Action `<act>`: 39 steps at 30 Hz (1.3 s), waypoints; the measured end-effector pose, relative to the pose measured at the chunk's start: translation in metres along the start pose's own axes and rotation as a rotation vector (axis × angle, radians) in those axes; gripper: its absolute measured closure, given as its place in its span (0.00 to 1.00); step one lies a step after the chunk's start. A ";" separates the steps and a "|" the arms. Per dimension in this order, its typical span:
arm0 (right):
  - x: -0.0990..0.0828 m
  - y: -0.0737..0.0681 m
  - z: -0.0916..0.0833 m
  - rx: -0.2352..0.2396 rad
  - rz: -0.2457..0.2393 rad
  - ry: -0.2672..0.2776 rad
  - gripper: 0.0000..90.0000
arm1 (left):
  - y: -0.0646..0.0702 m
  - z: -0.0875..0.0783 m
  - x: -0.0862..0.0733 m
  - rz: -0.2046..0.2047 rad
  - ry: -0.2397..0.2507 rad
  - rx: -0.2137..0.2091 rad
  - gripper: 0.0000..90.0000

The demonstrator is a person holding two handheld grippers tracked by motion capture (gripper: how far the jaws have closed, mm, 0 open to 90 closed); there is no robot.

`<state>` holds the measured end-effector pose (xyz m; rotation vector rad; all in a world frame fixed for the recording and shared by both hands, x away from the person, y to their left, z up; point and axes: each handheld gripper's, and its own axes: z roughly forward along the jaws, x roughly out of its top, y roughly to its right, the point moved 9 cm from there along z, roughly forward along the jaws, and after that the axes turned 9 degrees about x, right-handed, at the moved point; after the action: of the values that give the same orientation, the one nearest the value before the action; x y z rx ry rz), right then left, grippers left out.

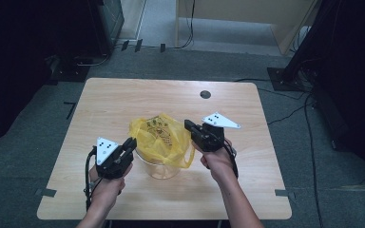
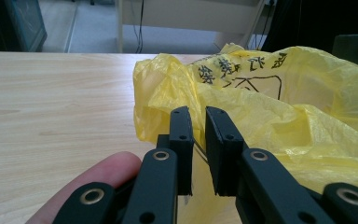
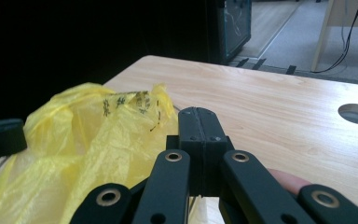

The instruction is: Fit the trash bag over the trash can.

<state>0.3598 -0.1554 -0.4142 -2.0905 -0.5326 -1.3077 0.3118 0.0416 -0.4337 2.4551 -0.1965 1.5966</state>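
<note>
A yellow plastic bag (image 1: 160,137), printed with black characters, sits draped in and over a clear container (image 1: 161,167) near the middle of the wooden tabletop (image 1: 109,102), slightly toward the near edge. Its film is bunched over the rim, apparently being fitted as a liner, with one flap hanging down the right side.

The left gripper (image 1: 129,144) meets the bag's left edge. In the left gripper view its fingers (image 2: 182,135) stand a narrow gap apart with yellow film right at their tips; whether any film is pinched between them cannot be told. It seems placed to steady that side of the bag. The right gripper (image 1: 188,125) reaches in from the right toward the upper rim. Its fingers (image 3: 190,128) are pressed flat together, and no film is seen between them in the right gripper view, though the bag lies just beside them. A hand (image 1: 217,159) grips each tool from the near side.

Around the work, the tabletop carries only a round cable hole (image 1: 205,94) at its far right, well apart from the bag. Beyond lie grey carpet, trailing cables (image 1: 290,111) and dark equipment stands. The loose, crumpled film itself looks the likeliest hindrance, hiding the rim beneath.
</note>
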 end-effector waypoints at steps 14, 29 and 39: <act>-0.028 0.032 0.000 -0.217 -0.045 -0.015 1.00 | -0.008 -0.016 -0.003 -0.017 -0.013 -0.069 0.89; -0.050 0.026 0.007 -0.240 -0.078 -0.046 1.00 | -0.022 -0.025 -0.027 -0.037 -0.066 -0.096 0.96; -0.058 0.004 -0.009 -0.138 -0.074 -0.035 1.00 | -0.009 -0.018 0.006 -0.119 -0.046 -0.040 0.53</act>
<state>0.3312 -0.1658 -0.4649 -2.2293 -0.5532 -1.3867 0.3002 0.0550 -0.4224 2.4261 -0.0872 1.4749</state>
